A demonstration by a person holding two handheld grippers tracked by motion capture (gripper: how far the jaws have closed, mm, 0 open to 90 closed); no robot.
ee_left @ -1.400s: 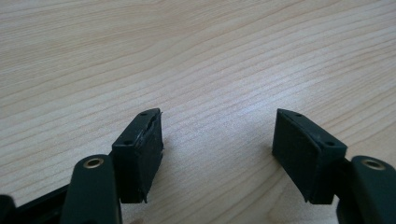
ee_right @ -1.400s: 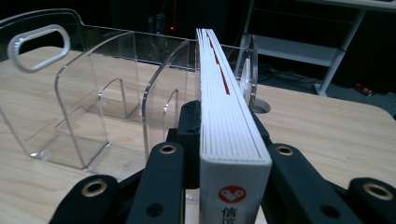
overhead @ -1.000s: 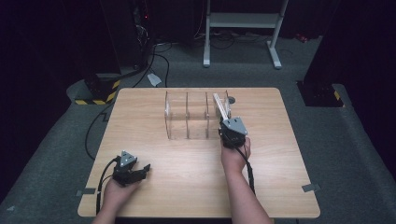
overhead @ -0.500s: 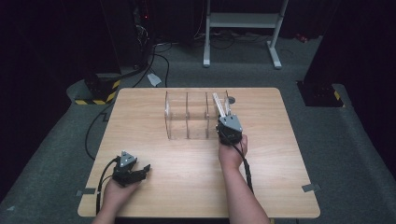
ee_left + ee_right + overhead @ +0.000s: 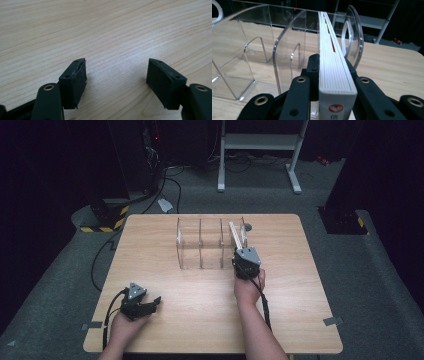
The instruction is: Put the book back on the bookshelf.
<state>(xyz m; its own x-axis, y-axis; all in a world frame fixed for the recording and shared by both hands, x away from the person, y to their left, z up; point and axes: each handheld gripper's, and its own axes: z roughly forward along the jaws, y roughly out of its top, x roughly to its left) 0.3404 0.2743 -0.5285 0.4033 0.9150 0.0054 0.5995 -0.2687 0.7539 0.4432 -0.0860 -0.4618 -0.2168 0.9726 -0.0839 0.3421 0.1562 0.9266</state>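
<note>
At rack (image 5: 210,245): right gripper (image 5: 239,249) fingers pinching book (image 5: 333,67) | left gripper (image 5: 116,82) fingers spread on table (image 5: 200,310)

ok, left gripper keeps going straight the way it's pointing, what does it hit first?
Probably nothing but bare tabletop. The left gripper sits open, low over the wood; its line looks free as far as its own view shows.

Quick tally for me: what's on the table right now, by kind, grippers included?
Grippers: 2, the left gripper open over bare wood, the right gripper shut on the book
Clear acrylic rack: 1
White book: 1, going into the rack's right-hand slot
Small dark object behind the rack: 1, too small to identify
Total: 5
</note>
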